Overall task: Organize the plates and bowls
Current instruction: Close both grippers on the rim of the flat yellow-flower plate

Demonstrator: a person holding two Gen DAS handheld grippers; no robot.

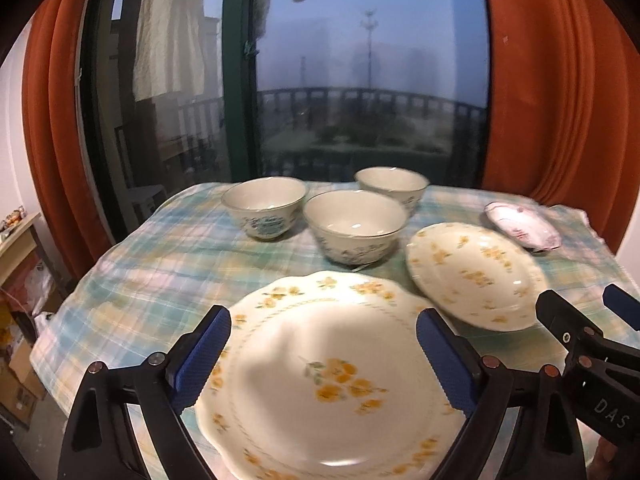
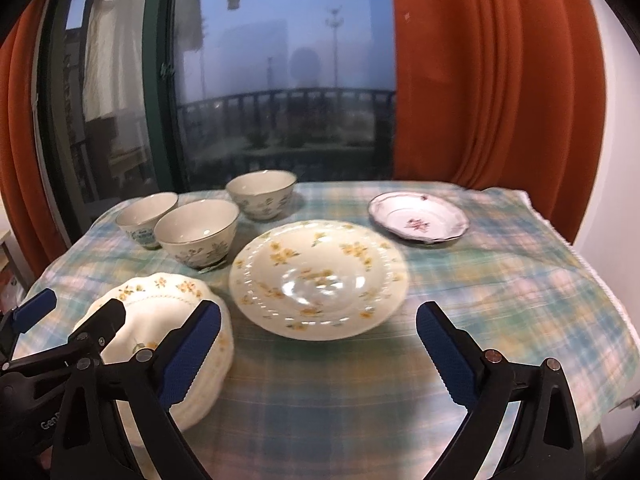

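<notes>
A large scalloped plate with yellow flowers (image 1: 332, 380) lies at the table's near edge, under my open left gripper (image 1: 324, 352); it also shows at the lower left of the right wrist view (image 2: 160, 304). A second yellow-flowered plate (image 2: 318, 278) lies mid-table, just beyond my open, empty right gripper (image 2: 318, 344); it shows in the left wrist view (image 1: 474, 272) too. A small pink-flowered plate (image 2: 418, 218) lies at the far right. Three cream bowls (image 2: 196, 232) (image 2: 146, 214) (image 2: 262, 194) stand close together at the far left. The right gripper (image 1: 588, 316) shows at the left view's right edge.
A plaid cloth (image 2: 500, 280) covers the table. A dark window (image 2: 280, 80) and orange curtains (image 2: 500, 80) stand behind the table. Boxes and a shelf (image 1: 20, 320) are on the floor to the left.
</notes>
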